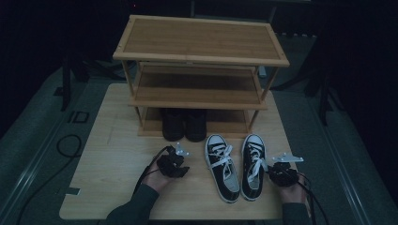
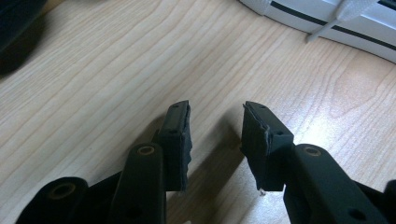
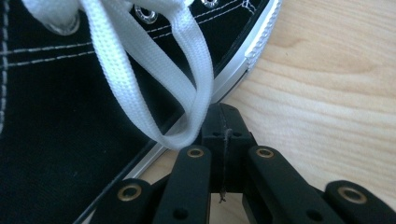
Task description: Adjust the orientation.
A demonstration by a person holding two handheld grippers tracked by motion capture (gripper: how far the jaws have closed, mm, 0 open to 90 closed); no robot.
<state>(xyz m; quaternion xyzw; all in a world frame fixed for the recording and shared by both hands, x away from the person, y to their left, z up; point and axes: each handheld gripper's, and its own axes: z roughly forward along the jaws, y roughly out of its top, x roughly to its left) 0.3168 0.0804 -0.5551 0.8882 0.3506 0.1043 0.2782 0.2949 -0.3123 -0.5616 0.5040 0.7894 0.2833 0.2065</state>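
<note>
Two black canvas sneakers with white laces and toe caps lie side by side on the wooden table (image 1: 117,154), the left sneaker (image 1: 222,168) and the right sneaker (image 1: 252,165). My left gripper (image 1: 176,165) rests in a hand left of them. Its jaws (image 2: 215,109) stand open over bare wood with nothing between them, and a white sneaker sole (image 2: 327,25) lies further ahead. My right gripper (image 1: 278,173) sits at the right sneaker's outer side. Its jaws (image 3: 225,114) are shut, their tip against the sneaker's white sole edge (image 3: 243,60). A white lace loop (image 3: 187,93) hangs just beside them.
A three-tier wooden shoe rack (image 1: 202,58) stands at the back of the table. A pair of black boots (image 1: 184,124) sits on its lowest shelf, right behind the sneakers. Cables trail from both grippers. Dark floor with a cable loop (image 1: 68,145) surrounds the table.
</note>
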